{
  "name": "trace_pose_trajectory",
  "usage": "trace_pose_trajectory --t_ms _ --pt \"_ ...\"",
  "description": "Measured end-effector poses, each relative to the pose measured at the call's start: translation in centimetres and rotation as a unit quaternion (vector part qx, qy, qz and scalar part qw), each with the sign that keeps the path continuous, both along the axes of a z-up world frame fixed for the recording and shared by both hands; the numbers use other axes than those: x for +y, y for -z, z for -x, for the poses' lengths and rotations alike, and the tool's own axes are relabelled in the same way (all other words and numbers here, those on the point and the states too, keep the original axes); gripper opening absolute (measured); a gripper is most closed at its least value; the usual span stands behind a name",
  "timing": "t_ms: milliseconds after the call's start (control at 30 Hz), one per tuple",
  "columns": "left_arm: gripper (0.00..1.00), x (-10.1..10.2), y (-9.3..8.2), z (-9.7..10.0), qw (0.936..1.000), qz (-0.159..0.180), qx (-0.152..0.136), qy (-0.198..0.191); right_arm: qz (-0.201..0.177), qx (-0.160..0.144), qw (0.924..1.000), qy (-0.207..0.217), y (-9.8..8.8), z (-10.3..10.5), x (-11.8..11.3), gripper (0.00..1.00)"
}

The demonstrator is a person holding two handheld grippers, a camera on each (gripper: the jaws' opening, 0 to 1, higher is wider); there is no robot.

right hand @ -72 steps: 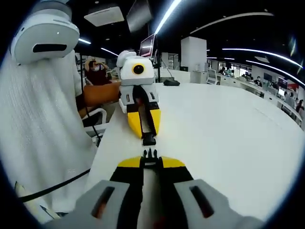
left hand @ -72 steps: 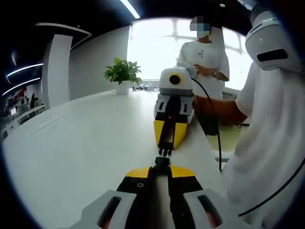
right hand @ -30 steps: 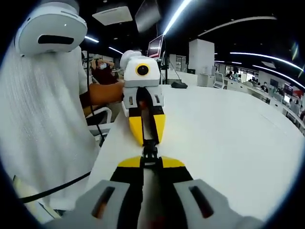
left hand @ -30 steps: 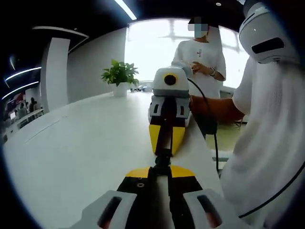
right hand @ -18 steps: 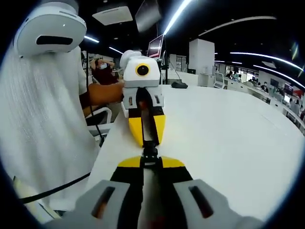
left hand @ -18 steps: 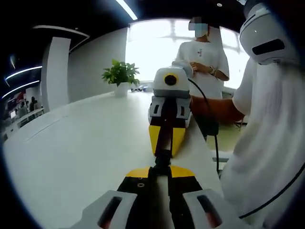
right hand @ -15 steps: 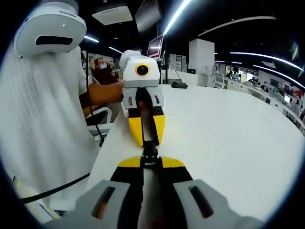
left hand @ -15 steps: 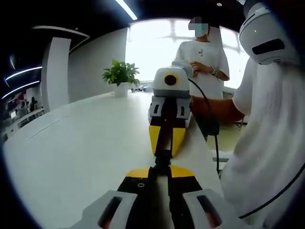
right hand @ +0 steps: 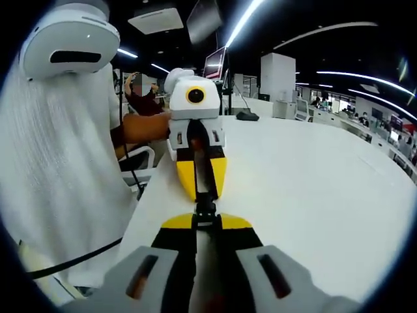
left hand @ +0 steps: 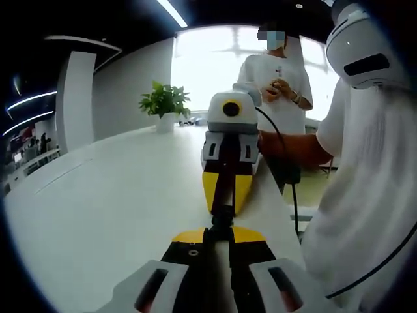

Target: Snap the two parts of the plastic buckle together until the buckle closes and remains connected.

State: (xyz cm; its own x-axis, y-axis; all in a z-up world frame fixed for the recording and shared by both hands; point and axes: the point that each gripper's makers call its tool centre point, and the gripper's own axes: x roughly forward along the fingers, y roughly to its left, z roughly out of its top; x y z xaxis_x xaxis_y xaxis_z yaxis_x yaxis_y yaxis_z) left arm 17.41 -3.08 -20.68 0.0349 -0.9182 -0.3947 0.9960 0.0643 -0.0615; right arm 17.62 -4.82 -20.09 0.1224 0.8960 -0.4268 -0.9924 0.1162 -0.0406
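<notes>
The black plastic buckle (left hand: 222, 216) spans the short gap between the two gripper tips, and its two halves look pushed together into one piece. My left gripper (left hand: 219, 229) is shut on the near half. Facing it nose to nose, the right gripper (left hand: 223, 203) is shut on the far half. In the right gripper view the buckle (right hand: 205, 207) again bridges the tips, with my right gripper (right hand: 206, 220) shut on its near end and the left gripper (right hand: 202, 193) opposite. All of this hangs just above the white table (left hand: 117, 195), close to its edge.
A potted plant (left hand: 165, 103) stands at the table's far end, and a person in white (left hand: 277, 78) stands behind it. The holder's white-clothed body (right hand: 58, 182) and a black cable (left hand: 294, 195) lie beside the table edge. A wide white tabletop (right hand: 313, 182) stretches away, with monitors (right hand: 215, 64) beyond.
About two seconds ago the buckle halves were apart with a gap between them. The grippers have come together and the halves now meet. Nothing has visibly shifted over the last second.
</notes>
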Motion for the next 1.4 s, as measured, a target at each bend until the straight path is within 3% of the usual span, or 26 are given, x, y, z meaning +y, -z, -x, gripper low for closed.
trace_pose_trajectory --t_ms 667,700,733,1067,1400 --pt "0.09 0.0 0.0 0.0 1.0 0.0 -0.004 -0.004 0.001 -0.004 1.0 0.007 0.0 0.0 0.4 0.1" --pt "0.09 -0.3 0.0 0.3 1.0 0.003 -0.005 0.0 -0.003 -0.017 0.9997 -0.014 -0.2 0.4 1.1 0.1" --pt "0.09 -0.4 0.2 0.1 0.9998 -0.007 -0.021 -0.003 0.005 -0.001 1.0 0.0 -0.1 0.5 0.7 0.1" --pt "0.1 -1.2 1.0 0.0 1.0 -0.004 -0.002 0.002 0.002 -0.005 1.0 -0.003 -0.3 1.3 1.1 0.11" --pt "0.11 -1.0 1.2 0.5 0.9999 -0.005 0.009 -0.001 0.0 0.005 1.0 0.002 -0.1 0.3 1.1 0.12"
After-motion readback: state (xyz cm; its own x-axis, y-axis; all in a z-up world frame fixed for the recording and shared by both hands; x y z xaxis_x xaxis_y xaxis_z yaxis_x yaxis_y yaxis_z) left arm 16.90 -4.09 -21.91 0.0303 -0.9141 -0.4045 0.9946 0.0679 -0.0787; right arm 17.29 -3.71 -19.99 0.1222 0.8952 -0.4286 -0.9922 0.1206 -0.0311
